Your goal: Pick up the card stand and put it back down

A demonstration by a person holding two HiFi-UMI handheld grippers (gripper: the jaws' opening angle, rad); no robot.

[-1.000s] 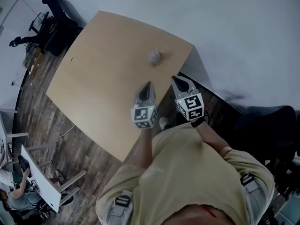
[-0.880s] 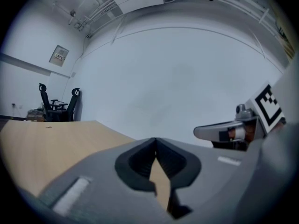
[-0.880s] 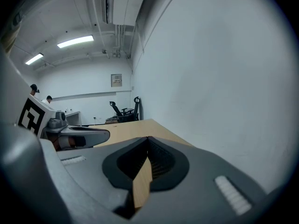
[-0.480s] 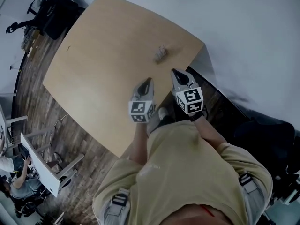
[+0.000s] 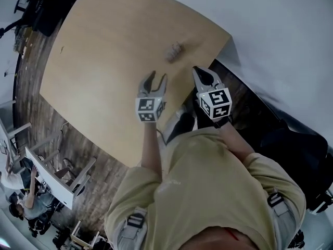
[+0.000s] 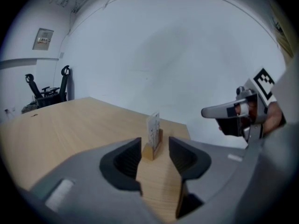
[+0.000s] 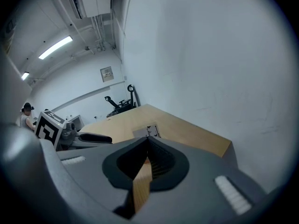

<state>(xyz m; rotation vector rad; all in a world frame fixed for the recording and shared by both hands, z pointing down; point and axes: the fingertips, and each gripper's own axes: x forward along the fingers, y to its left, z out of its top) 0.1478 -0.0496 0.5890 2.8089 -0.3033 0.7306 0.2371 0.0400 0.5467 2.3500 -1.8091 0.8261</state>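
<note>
Pale wood of the table [image 5: 93,61] is seen bare but for the card stand [image 5: 174,50], upright near the far right corner. The left gripper [image 5: 157,77] has been brought closer and its jaws have just been opened, nothing between them; the right gripper [image 5: 197,70] is held closed and empty. Pickup is judged not yet begun.

card stand [image 5: 174,50]: blurred in head view | base hidden behind right gripper [image 7: 148,141] in its own view | print too small to read
</note>
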